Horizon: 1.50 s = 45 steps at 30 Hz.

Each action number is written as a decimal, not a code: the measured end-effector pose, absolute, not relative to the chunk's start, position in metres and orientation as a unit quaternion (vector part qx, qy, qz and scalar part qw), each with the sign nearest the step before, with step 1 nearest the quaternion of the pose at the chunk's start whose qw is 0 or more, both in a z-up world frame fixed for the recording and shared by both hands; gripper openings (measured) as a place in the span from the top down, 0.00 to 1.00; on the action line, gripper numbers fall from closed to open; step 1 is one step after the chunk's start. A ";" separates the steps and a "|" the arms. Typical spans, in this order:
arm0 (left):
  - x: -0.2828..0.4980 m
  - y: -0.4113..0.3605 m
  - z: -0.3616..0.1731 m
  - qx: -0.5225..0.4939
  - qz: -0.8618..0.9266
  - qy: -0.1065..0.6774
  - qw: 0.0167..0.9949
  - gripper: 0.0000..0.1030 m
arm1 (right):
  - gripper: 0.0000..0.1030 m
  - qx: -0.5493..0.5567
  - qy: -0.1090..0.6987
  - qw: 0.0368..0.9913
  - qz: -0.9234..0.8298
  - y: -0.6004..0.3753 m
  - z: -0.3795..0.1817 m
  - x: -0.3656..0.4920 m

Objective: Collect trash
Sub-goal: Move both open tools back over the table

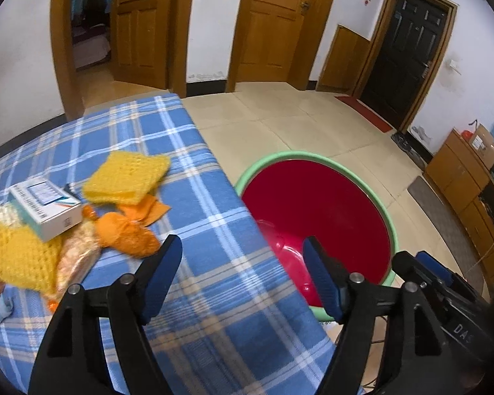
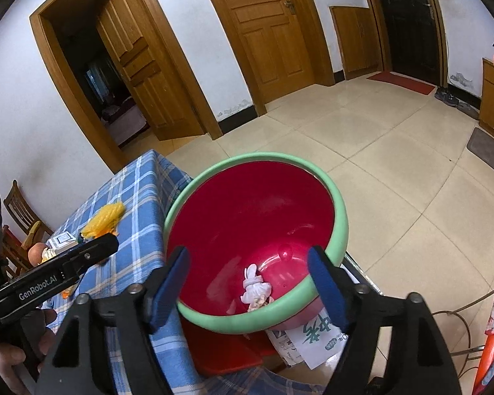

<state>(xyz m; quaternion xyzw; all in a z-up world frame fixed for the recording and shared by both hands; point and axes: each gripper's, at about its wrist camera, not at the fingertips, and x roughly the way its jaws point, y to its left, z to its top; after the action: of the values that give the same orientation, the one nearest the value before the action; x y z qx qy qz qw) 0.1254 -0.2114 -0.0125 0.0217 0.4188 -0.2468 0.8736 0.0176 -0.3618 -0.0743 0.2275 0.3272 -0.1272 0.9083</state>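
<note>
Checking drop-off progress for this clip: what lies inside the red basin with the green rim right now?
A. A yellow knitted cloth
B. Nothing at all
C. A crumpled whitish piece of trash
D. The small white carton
C. In the right wrist view a crumpled whitish piece of trash lies on the bottom of the red basin, while the white carton and the yellow knitted cloth sit on the blue plaid tablecloth.
</note>
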 end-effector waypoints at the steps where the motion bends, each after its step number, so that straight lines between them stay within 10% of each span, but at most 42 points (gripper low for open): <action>1: 0.124 -0.208 -0.011 0.019 -0.244 0.418 0.875 0.26 | 0.21 0.226 0.326 0.909 -0.126 -0.360 -0.072 0.016; 45: 0.090 -0.032 0.011 -0.054 -0.114 0.393 0.911 0.26 | 0.11 0.186 0.331 0.924 -0.056 -0.264 -0.046 0.024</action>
<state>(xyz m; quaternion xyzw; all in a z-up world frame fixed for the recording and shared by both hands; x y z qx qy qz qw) 0.0901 -0.0316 0.0110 -0.0539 0.3928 -0.1137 0.9110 0.0239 -0.2642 -0.0460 0.1857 0.3307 -0.0556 0.9236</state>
